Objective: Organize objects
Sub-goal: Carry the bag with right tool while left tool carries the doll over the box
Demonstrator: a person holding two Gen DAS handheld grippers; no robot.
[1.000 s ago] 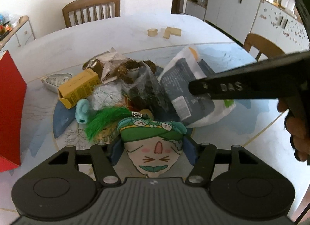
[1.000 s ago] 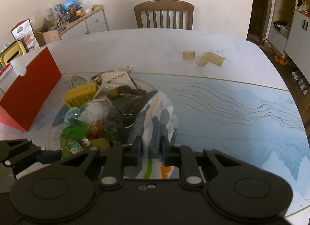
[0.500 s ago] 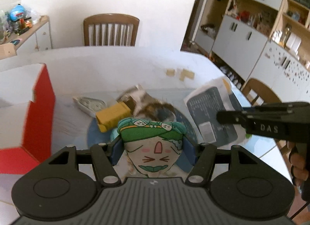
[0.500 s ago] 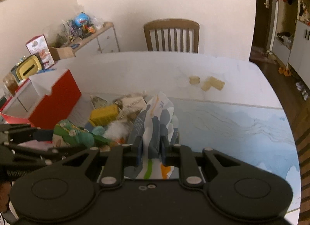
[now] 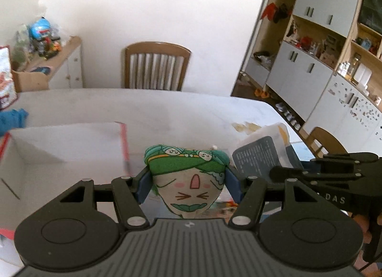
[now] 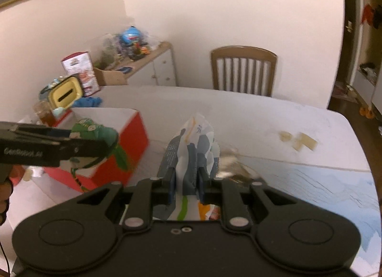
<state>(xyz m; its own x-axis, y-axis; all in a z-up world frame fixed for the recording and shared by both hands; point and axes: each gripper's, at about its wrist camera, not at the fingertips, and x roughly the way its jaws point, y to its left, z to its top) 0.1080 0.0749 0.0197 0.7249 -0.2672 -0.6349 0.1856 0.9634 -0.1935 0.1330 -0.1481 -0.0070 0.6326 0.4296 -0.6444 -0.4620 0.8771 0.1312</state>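
- You have a broad white table with a pale blue, line-patterned area at its near right.
- On its left side sits an open red cardboard box with white inside walls.
- Far right, you see a few small tan blocks lying together.
- Near the centre lies a blurred brownish heap of packets.

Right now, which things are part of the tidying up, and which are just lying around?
Part of the tidying:
- doll, held in the left gripper
- snack bag, held in the right gripper
- red box

Lying around:
- wooden blocks
- chair
- cabinet toys
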